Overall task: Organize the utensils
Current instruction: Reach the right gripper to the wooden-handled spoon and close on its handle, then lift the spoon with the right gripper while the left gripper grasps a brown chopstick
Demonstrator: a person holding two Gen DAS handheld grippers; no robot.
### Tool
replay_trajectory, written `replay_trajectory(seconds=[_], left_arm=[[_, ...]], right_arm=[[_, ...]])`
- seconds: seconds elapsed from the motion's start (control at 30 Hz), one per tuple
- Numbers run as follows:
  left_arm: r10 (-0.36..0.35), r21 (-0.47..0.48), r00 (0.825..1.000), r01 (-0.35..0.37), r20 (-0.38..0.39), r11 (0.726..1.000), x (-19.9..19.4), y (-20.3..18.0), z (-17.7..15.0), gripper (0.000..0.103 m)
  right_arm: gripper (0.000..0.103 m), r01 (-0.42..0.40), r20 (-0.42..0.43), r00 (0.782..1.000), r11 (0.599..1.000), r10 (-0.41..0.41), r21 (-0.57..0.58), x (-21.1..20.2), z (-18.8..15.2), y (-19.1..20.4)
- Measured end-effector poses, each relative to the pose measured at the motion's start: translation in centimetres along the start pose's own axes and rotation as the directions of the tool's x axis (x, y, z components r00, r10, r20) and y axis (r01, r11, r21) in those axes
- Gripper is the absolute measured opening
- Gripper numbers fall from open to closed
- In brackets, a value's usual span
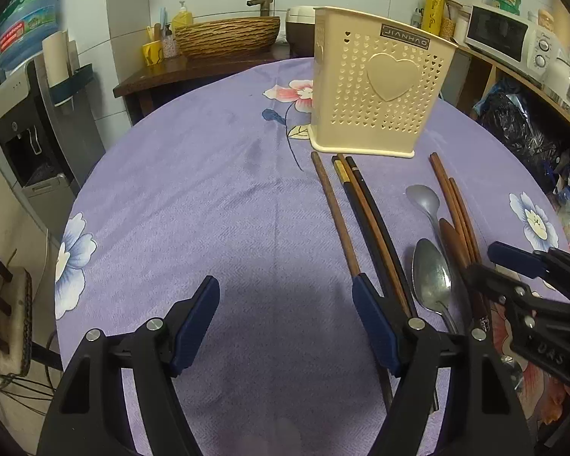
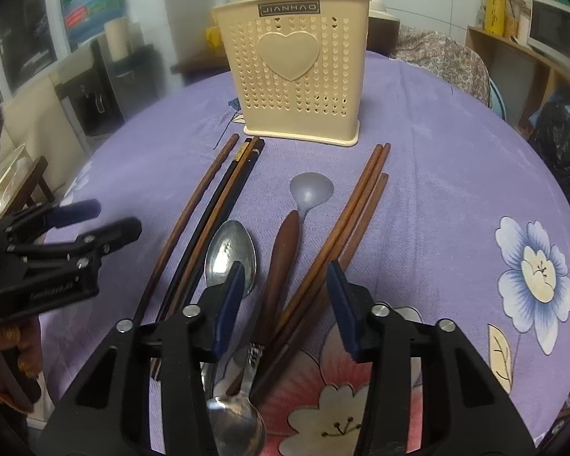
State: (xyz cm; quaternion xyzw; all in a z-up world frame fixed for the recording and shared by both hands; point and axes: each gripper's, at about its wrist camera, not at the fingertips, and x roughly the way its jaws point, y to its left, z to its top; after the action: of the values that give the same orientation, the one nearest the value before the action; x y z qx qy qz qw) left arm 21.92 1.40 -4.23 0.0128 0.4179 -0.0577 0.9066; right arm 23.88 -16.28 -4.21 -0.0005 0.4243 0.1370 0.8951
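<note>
On the counter [image 1: 209, 190]: lilac flowered cloth; cream utensil holder [image 2: 296, 72] upright at the far side.
Left gripper [image 1: 285, 304] jaws: spread wide, nothing between them, over bare cloth; its right pad lies beside the dark chopsticks [image 1: 364, 212].
Right gripper [image 2: 287, 292] jaws: partly spread, pinching nothing; the wooden-handled spoon [image 2: 281, 250] and the brown chopsticks [image 2: 345, 220] lie between the pads, which do not press on them.
Steel spoon [image 2: 230, 252]: at the right gripper's left pad.
Pose: both grippers angled downward toward the holder.
</note>
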Motion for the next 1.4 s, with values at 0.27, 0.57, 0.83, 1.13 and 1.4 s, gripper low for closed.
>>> replay_trajectory(seconds=[0.27, 0.57, 0.83, 1.13, 1.4], left_arm=[[-0.009, -0.009, 1.000, 0.009, 0.002, 1.000, -0.1, 0.4, -0.5, 0.072], [-0.016, 0.001, 1.000, 0.015, 0.005, 1.000, 0.1, 0.2, -0.3, 0.072], [-0.049, -0.016, 0.999, 0.049, -0.018, 0.999, 1.0, 0.7, 0.6, 0.072], [-0.092, -0.026, 0.994, 0.090, -0.062, 0.996, 3.6, -1.0, 4.0, 0.053], [-0.030, -0.032, 0.996, 0.028, -0.090, 0.999, 6.2, -2.5, 6.1, 0.035]], right_arm=[[0.027, 0.024, -0.036, 0.999, 0.998, -0.022, 0.054, 1.8, 0.9, 0.3], [0.019, 0.037, -0.072, 0.997, 0.998, -0.033, 0.057, 3.4, 1.9, 0.7], [0.017, -0.057, 0.029, 0.998, 0.991, 0.054, 0.119, 0.3, 1.9, -0.9], [0.017, -0.073, 0.173, 0.984, 0.991, 0.053, 0.112, -4.3, 1.5, -1.6], [0.017, -0.042, 0.223, 0.974, 0.997, 0.027, 0.060, -5.6, 0.9, -0.6]])
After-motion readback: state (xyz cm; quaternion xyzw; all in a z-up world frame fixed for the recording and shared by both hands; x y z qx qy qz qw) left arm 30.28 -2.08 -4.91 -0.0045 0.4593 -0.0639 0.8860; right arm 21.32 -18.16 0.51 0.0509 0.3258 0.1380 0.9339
